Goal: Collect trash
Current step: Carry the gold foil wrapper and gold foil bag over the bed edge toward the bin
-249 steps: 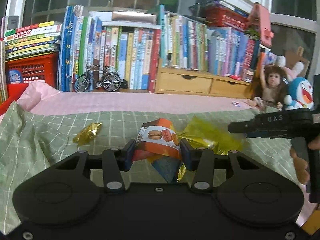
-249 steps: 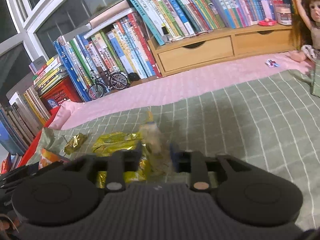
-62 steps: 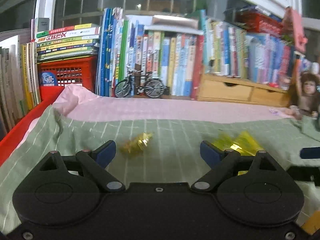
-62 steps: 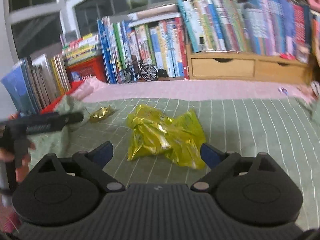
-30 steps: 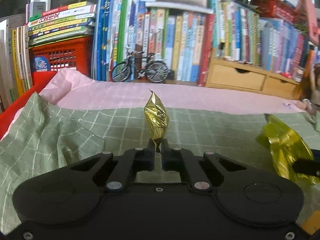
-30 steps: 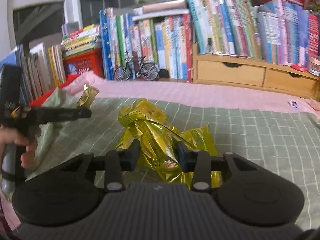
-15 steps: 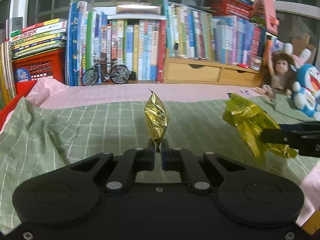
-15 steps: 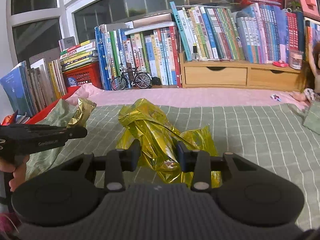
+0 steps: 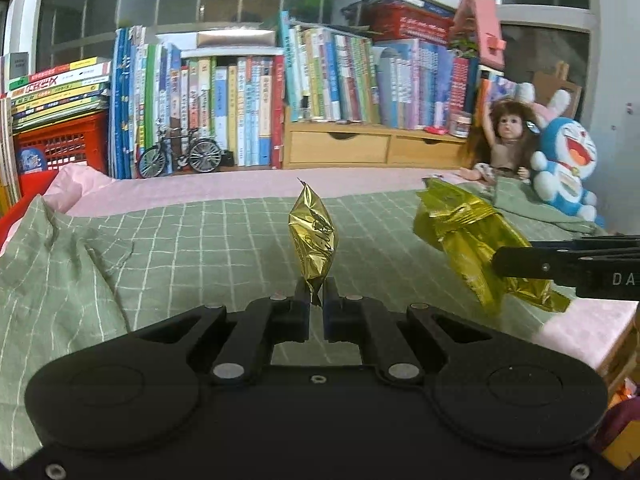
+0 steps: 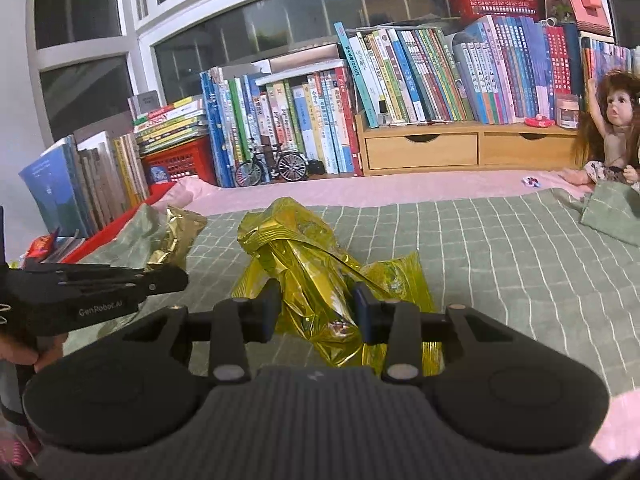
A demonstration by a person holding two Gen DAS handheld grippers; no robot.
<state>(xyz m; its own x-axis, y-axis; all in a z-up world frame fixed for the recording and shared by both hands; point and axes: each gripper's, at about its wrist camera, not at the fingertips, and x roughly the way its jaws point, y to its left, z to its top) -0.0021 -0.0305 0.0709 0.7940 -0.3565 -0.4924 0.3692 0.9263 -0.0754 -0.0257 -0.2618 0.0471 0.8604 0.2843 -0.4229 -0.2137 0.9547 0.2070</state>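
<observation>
My left gripper [image 9: 316,300] is shut on the bottom tip of a small gold foil wrapper [image 9: 314,236], which stands upright above the green checked blanket [image 9: 208,240]. My right gripper [image 10: 316,312] is shut on a large crumpled yellow-gold snack bag [image 10: 316,268], held off the bed. In the left wrist view that bag [image 9: 468,236] hangs from the right gripper's fingers [image 9: 560,264] at the right. In the right wrist view the left gripper [image 10: 176,280] comes in from the left with the small wrapper [image 10: 176,232] sticking up from it.
Rows of books [image 9: 248,108], a red crate [image 9: 60,148], a model bicycle [image 9: 180,156] and wooden drawers [image 9: 372,148] line the back. A doll [image 9: 504,140] and a blue plush toy [image 9: 564,168] sit at the right. A pink sheet [image 9: 240,188] shows beyond the blanket.
Both grippers, open two seconds ago, have shut on their wrappers and lifted them. Over the last half second both views have drifted slightly rightward, with the bag staying at the right.
</observation>
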